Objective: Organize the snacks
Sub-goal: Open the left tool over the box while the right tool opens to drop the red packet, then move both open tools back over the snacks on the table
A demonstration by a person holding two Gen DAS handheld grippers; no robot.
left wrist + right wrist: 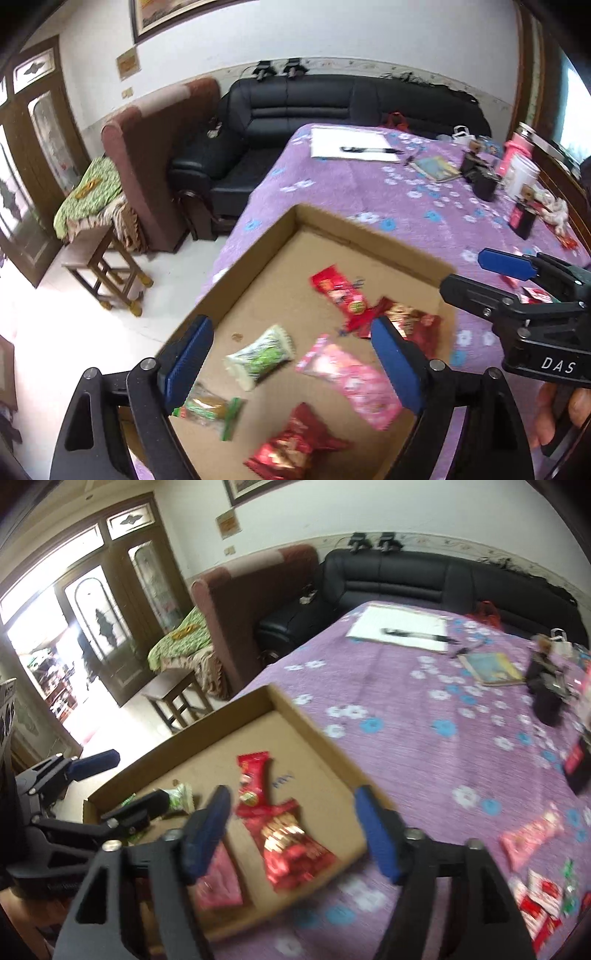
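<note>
A shallow cardboard box sits on the purple flowered tablecloth and holds several snack packets: a long red one, a red-gold one, a pink one, a green-white one, a green-brown one and a red foil one. My left gripper is open and empty above the box. My right gripper is open and empty over the box's right edge; it also shows in the left wrist view.
Loose snacks lie on the cloth right of the box: a pink packet and red packets. Paper with a pen, a book, dark containers and a white cup stand farther back. A black sofa is behind.
</note>
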